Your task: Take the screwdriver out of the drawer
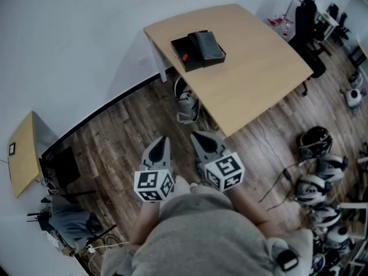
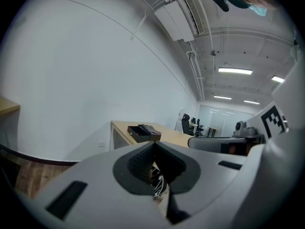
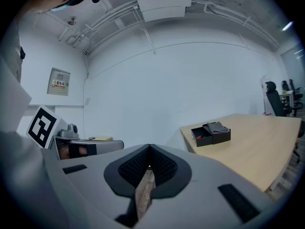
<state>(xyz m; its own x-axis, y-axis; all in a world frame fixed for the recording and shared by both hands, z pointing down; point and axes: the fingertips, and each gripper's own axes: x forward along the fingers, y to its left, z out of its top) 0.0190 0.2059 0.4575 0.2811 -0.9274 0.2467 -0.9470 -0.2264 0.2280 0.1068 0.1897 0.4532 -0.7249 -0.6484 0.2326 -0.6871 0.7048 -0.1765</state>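
Black drawer (image 1: 181, 46), tan table (image 1: 253, 68), brown plank floor (image 1: 132, 131)

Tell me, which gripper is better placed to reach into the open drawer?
Probably the left gripper: it points almost straight at the open drawer, while the right gripper aims left of it. Both are shut and far from the table.

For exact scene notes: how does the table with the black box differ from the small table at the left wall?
The big table shows a broad top; the small table a narrow one. The big table bears the black box, its drawer open with something red inside; the small table bears only a small dark item, too small to identify. Both have light wooden tops.
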